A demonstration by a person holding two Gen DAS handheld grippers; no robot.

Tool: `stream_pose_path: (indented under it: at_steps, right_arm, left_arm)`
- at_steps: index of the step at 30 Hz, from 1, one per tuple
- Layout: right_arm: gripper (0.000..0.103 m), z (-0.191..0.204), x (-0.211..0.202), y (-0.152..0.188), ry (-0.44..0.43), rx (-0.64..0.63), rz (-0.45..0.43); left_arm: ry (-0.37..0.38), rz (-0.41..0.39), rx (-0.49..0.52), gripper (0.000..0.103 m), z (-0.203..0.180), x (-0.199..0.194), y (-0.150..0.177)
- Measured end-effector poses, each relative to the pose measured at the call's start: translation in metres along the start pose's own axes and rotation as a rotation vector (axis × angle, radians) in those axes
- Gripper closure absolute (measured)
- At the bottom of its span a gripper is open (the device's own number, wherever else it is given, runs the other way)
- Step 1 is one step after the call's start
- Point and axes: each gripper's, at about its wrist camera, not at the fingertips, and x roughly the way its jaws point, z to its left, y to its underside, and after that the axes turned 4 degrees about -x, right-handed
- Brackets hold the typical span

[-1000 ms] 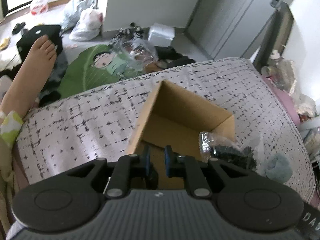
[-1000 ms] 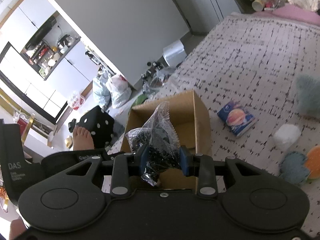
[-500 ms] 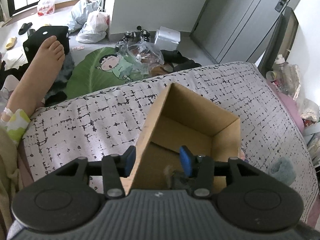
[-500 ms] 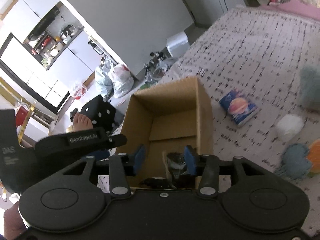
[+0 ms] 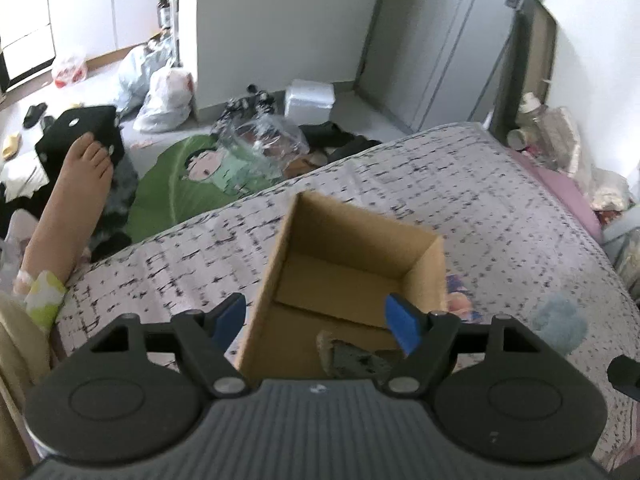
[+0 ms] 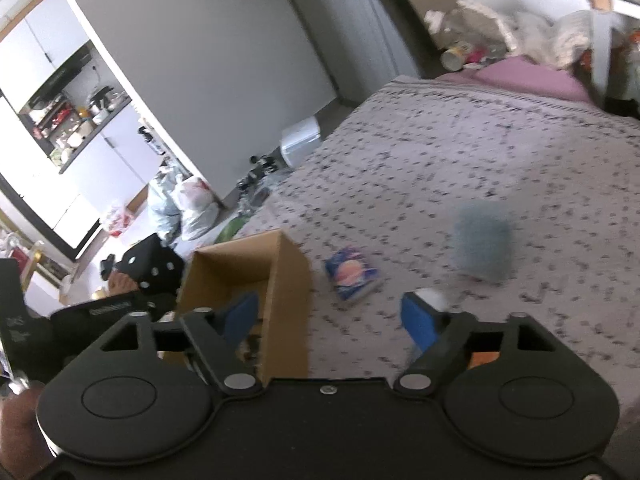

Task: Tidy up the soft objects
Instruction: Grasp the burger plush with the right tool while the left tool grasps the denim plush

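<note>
left claw (image 5: pixel 316 320): jaws just opened wide, empty | right claw (image 6: pixel 332 316): jaws just opened wide, empty

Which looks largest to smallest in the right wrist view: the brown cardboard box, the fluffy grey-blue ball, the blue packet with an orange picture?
1. Brown cardboard box
2. Fluffy grey-blue ball, though blurred
3. Blue packet with an orange picture

Lived-in home for sure, probably a small studio: a bed (image 5: pixel 460 184) with a speckled cover, plastic bags (image 5: pixel 164 92) dumped on the floor, white cabinets (image 6: pixel 120 152) and a cluttered kitchen shelf (image 6: pixel 68 120) nearby.
</note>
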Motion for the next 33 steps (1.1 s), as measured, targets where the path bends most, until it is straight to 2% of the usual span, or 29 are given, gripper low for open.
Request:
stream_pose_path:
  at_steps: [7,10,17,25,30,33]
  right_arm:
    - [0.022,-0.032,-0.007,0.006,0.041,0.06,-0.008]
    - [0.022,-0.047,-0.004,0.013,0.06,0.115,-0.024]
    - [0.023,-0.079,0.011,0.037,0.097,0.243,0.0]
    - [0.031,-0.12,0.02,0.055,0.083,0.439,0.036]
    - [0.045,-0.131,0.028,0.064,0.051,0.52,0.06]
    - [0.047,-0.135,0.033,0.066,0.034,0.553,0.07]
  left_arm:
    - [0.052,-0.019,0.036,0.027,-0.027,-0.019,0.006]
    - [0.07,-0.019,0.07,0.027,-0.042,-0.026,0.008]
    - [0.089,-0.001,0.15,0.027,-0.068,-0.032,0.021]
    - [0.108,0.044,0.197,0.027,-0.102,-0.02,0.046]
    - [0.131,0.065,0.217,0.028,-0.124,-0.012,0.063]
    - [0.14,0.096,0.208,0.028,-0.135,-0.001,0.071]
